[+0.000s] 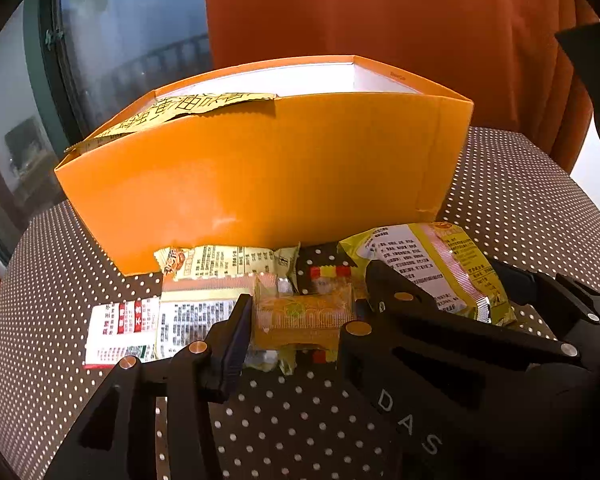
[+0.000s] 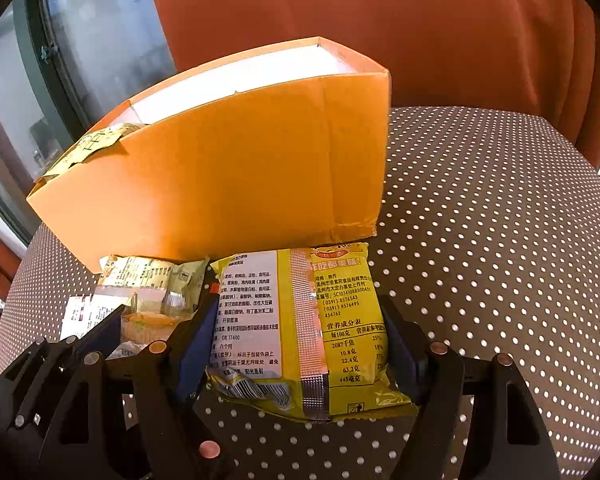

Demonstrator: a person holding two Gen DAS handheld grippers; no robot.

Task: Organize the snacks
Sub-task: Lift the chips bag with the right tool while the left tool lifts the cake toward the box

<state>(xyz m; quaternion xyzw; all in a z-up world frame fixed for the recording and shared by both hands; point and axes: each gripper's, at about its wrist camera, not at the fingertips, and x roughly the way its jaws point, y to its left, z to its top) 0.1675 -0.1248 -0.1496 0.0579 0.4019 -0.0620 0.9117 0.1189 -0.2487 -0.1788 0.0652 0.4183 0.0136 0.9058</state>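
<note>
Both grippers clamp packets beside orange box [image 2: 236, 184]

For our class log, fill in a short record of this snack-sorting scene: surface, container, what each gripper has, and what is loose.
Surface: brown polka-dot tablecloth
Container: orange box, open top, a yellow packet poking out of it
Left gripper: shut on small orange snack pack
Right gripper: shut on large yellow snack bag
Loose: white and red packet, pale yellow packet

"GB 17400" on yellow packet [image 2: 300, 328]
</note>
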